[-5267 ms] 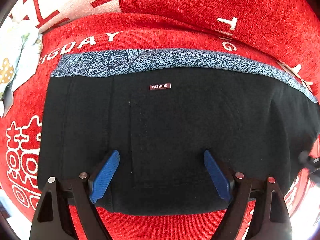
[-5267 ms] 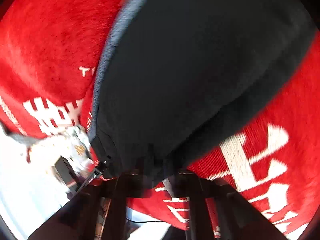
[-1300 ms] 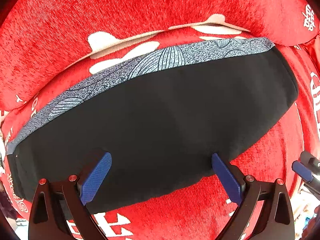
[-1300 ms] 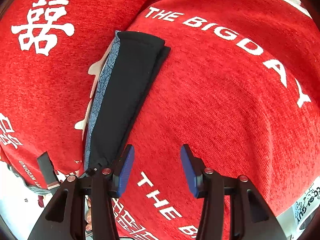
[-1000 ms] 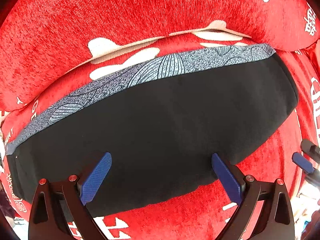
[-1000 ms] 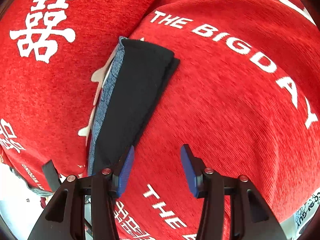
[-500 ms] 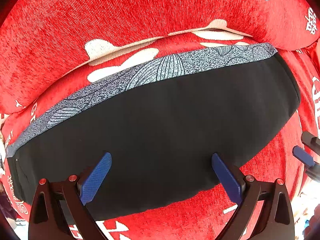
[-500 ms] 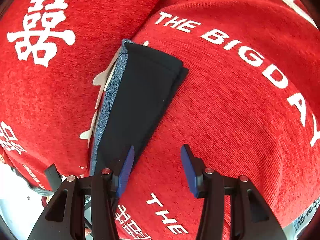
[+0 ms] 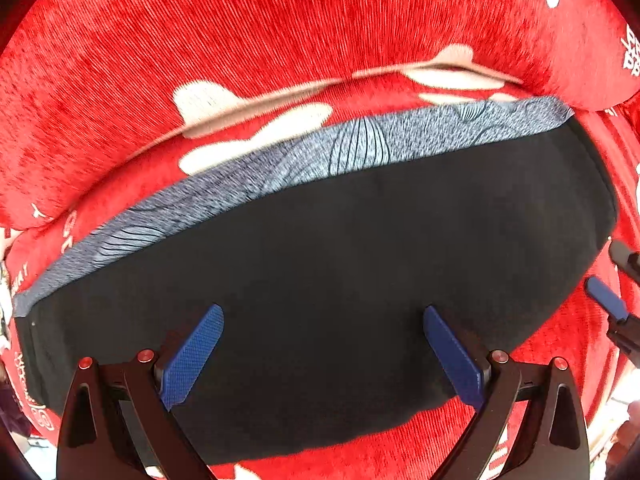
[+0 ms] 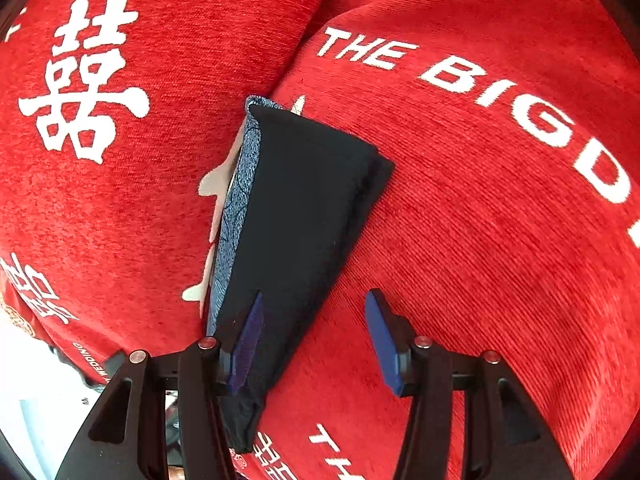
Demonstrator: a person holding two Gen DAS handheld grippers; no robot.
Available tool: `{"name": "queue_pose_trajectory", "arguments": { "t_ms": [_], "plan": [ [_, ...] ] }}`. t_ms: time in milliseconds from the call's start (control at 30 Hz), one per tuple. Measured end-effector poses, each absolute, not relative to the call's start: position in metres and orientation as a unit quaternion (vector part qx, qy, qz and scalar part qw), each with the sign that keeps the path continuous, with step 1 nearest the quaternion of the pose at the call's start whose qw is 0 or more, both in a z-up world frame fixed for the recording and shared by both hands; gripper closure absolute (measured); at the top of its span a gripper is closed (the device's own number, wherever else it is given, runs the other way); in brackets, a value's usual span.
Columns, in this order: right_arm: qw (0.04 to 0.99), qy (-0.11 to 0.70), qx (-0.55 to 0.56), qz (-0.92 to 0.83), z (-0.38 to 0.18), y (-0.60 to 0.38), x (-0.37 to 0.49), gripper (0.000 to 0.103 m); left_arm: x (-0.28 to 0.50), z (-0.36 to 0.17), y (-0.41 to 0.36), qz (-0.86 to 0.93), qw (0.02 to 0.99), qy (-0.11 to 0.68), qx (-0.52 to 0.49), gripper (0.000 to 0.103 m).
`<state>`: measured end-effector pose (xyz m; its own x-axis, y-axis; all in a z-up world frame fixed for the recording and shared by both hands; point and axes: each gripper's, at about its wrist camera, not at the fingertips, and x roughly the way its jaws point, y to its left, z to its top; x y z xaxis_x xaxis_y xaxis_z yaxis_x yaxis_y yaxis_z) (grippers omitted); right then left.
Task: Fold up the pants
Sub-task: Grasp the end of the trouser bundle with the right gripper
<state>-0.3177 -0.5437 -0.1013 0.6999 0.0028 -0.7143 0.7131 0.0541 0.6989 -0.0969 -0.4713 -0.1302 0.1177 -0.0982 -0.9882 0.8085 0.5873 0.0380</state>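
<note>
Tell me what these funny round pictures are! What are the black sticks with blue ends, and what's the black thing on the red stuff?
A person holds a grabbing tool in each hand. Each tool has a small camera that looks out along its two fingers, and its lens bends the picture round.

One picture comes from the left tongs, the other from the right tongs. The black sticks are the fingers, and the blue ends are soft pads for gripping.

The black thing is a pair of pants, folded into a flat bundle, with a blue-grey patterned band along one edge. It lies on a red sofa cover with white writing.

Both tongs are open and hold nothing. At the right edge of the left picture you can see a blue pad of the other tongs.
</note>
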Motion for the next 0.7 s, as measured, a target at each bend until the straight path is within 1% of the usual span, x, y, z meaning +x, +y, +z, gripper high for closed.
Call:
{"name": "queue_pose_trajectory", "arguments": {
  "t_ms": [133, 233, 267, 300, 333, 367, 400, 433, 533, 600, 667, 700],
  "plan": [
    [0.683, 0.253, 0.634, -0.259, -0.107, -0.548, -0.310, 0.046, -0.097, -0.134, -0.470, -0.336, 0.686, 0.576, 0.291, 0.002],
    [0.695, 0.236, 0.628, -0.259, -0.109, -0.556, -0.295, 0.041, -0.098, -0.134, -0.470, -0.341, 0.686, 0.572, 0.294, 0.002],
    [0.698, 0.233, 0.625, -0.261, -0.109, -0.558, -0.290, 0.041, -0.098, -0.134, -0.471, -0.342, 0.684, 0.572, 0.296, 0.002],
    [0.700, 0.231, 0.623, -0.262, -0.110, -0.561, -0.284, 0.041, -0.098, -0.132, -0.472, -0.343, 0.682, 0.573, 0.299, 0.005],
    [0.698, 0.228, 0.626, -0.262, -0.109, -0.564, -0.275, 0.043, -0.097, -0.128, -0.473, -0.345, 0.682, 0.572, 0.299, 0.012],
    [0.692, 0.227, 0.635, -0.257, -0.110, -0.566, -0.271, 0.064, -0.096, -0.122, -0.475, -0.349, 0.683, 0.568, 0.298, 0.029],
    [0.686, 0.230, 0.644, -0.250, -0.111, -0.568, -0.267, 0.082, -0.095, -0.117, -0.478, -0.353, 0.685, 0.564, 0.297, 0.035],
    [0.680, 0.244, 0.646, -0.246, -0.112, -0.570, -0.262, 0.090, -0.093, -0.111, -0.482, -0.353, 0.690, 0.558, 0.296, 0.035],
    [0.703, 0.257, 0.616, -0.244, -0.095, -0.566, -0.253, 0.090, -0.083, -0.103, -0.497, -0.350, 0.705, 0.554, 0.271, 0.035],
    [0.721, 0.256, 0.599, -0.235, -0.081, -0.562, -0.246, 0.090, -0.080, -0.109, -0.508, -0.346, 0.704, 0.565, 0.256, 0.035],
    [0.741, 0.257, 0.578, -0.226, -0.065, -0.556, -0.237, 0.090, -0.090, -0.125, -0.520, -0.349, 0.692, 0.572, 0.269, 0.035],
    [0.751, 0.261, 0.564, -0.222, -0.057, -0.552, -0.232, 0.090, -0.098, -0.134, -0.522, -0.346, 0.693, 0.563, 0.288, 0.035]
  ]
}}
